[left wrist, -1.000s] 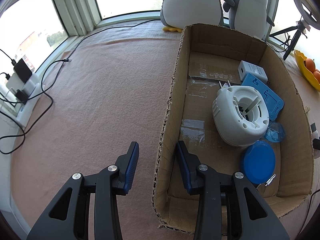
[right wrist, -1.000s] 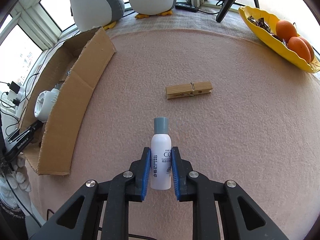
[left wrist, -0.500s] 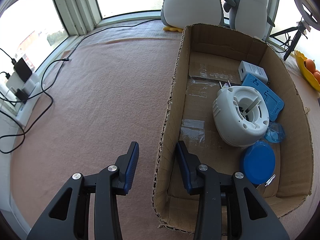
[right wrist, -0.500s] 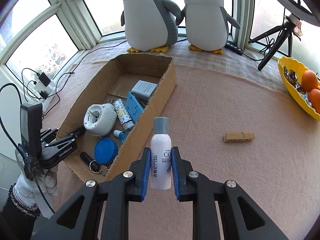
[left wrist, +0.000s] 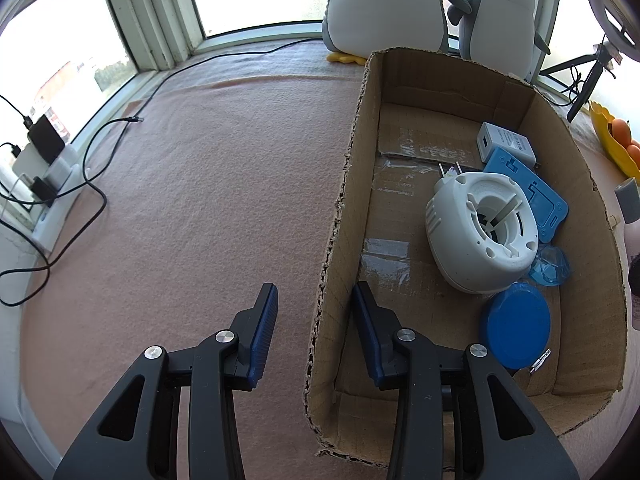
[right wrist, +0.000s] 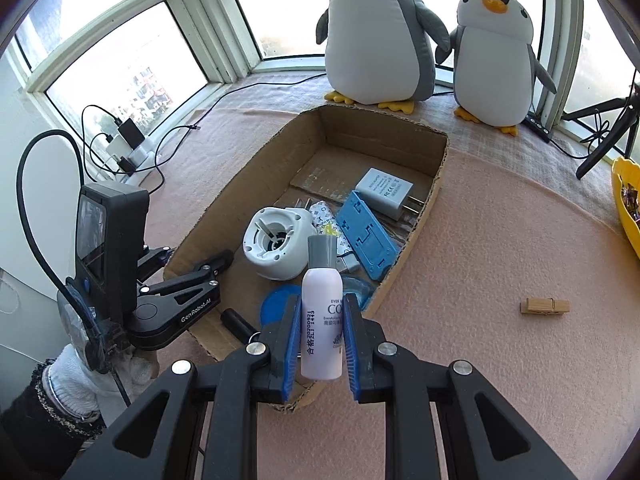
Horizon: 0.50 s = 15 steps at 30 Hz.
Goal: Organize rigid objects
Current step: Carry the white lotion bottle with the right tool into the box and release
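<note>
1. The right gripper (right wrist: 320, 344) pinches a white bottle (right wrist: 322, 320) with a gray cap. The bottle stands upright between the blue pads, up in the air over the near right corner of the box (right wrist: 424, 224).
2. The left gripper (left wrist: 314, 332) has its jaws spread wide. One finger is inside the box and one is outside, with the box's left wall (left wrist: 340, 240) between them. I cannot tell if the fingers touch the wall.
3. The box is open on top. Near the front lie a blue lid (left wrist: 516, 324) and a small black tube (right wrist: 238, 324) with a key ring.
4. Next comes a round white plug-in thing (left wrist: 482, 232), near the middle, lying against the lid.
5. A clear blue piece (left wrist: 551, 266) sits by the right wall.
6. Farther back are a flat blue holder (left wrist: 528, 192) and a white charger (left wrist: 506, 146).
7. The far end and left side of the box floor are bare cardboard, so there is room there.
8. A wooden clip (right wrist: 545, 305) lies alone on the pink mat (right wrist: 500, 248), well to the right of the box.
9. Two toy penguins (right wrist: 376, 32) stand behind the box by the window. A yellow bowl (right wrist: 624, 200) is at the far right edge.
10. One second ago the bottle was low by the mat, near the clip. Now it is at the box. The left gripper has stayed in the same place.
</note>
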{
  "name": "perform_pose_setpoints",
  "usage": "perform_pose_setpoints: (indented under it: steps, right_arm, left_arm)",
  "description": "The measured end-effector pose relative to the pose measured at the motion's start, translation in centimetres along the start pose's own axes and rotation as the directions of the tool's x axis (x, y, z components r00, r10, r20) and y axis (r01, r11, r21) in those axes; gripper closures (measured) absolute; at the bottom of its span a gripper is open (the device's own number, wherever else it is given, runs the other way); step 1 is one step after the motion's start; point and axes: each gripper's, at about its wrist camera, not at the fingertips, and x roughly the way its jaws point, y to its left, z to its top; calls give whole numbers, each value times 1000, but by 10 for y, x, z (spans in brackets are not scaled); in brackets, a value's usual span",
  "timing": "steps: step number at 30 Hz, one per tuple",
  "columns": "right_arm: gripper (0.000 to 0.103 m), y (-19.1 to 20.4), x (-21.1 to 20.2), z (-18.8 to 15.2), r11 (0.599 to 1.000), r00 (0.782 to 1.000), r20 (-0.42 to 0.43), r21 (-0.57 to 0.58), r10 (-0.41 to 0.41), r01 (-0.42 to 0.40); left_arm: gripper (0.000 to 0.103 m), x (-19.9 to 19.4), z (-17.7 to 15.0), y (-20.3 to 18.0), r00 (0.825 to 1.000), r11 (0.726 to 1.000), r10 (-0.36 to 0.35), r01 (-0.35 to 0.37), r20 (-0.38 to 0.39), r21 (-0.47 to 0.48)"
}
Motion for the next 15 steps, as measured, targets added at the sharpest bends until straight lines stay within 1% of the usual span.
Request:
perform_pose_setpoints:
  steps: [6, 13, 14, 15]
  right_arm:
    - [85, 14, 10, 2, 999, 1000, -12, -30, 10, -11]
    - [85, 17, 13, 2, 999, 1000, -12, -42, 14, -15]
    - [82, 18, 13, 2, 999, 1000, -11, -43, 17, -17]
    - [74, 18, 12, 3, 999, 1000, -4, -43, 16, -16]
  left_arm:
    - [65, 0, 0, 0, 1000, 1000, 0, 0, 0, 1]
    - [65, 0, 0, 0, 1000, 1000, 0, 0, 0, 1]
    - [65, 0, 0, 0, 1000, 1000, 0, 0, 0, 1]
    - [65, 0, 0, 0, 1000, 1000, 0, 0, 0, 0]
